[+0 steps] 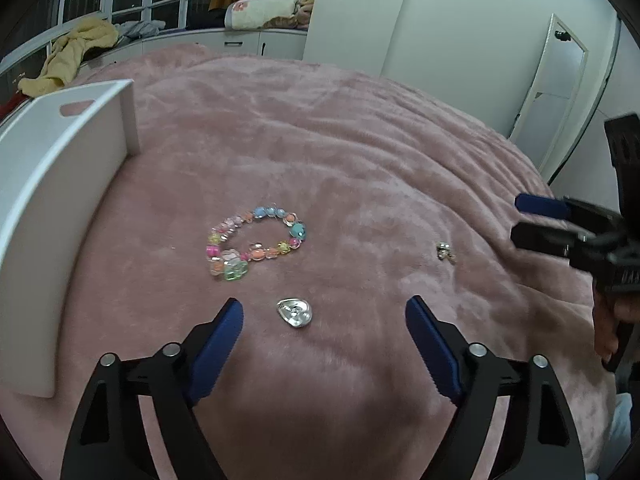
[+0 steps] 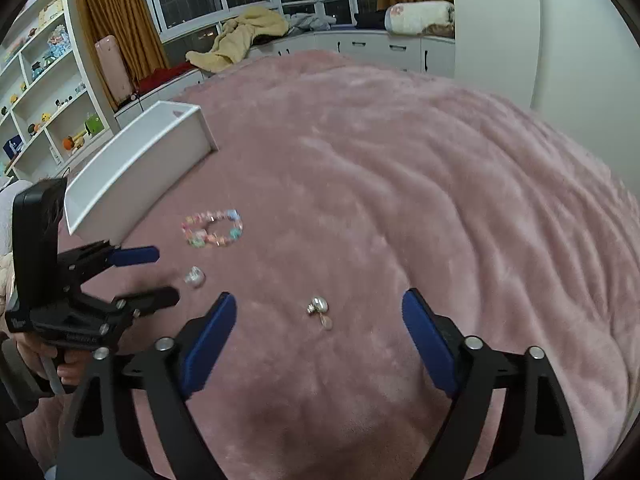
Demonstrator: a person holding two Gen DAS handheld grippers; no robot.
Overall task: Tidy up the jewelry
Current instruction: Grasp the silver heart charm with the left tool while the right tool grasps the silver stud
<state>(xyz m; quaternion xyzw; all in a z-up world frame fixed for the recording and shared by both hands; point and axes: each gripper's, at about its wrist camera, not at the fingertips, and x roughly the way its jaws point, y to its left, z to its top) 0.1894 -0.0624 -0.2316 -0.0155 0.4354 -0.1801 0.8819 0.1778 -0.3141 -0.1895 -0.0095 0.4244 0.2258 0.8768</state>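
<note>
A colourful beaded bracelet point(image 1: 256, 246) lies on the pink blanket; it also shows in the right wrist view point(image 2: 212, 227). A silver heart-shaped piece point(image 1: 295, 312) lies just ahead of my open, empty left gripper point(image 1: 324, 320); in the right wrist view it point(image 2: 195, 277) lies by the left gripper point(image 2: 158, 276). A small silver earring with a pale drop point(image 2: 319, 309) lies just ahead of my open, empty right gripper point(image 2: 318, 320); in the left wrist view it point(image 1: 445, 251) lies left of the right gripper point(image 1: 520, 220). A white tray point(image 1: 60, 184) stands at the left, also in the right wrist view point(image 2: 132, 176).
The pink blanket point(image 2: 400, 184) covers the whole bed. A white wall and leaning mirror point(image 1: 556, 92) stand at the right. Shelves with toys point(image 2: 44, 92) and a window bench with yellow cloth point(image 2: 244, 34) lie beyond the bed.
</note>
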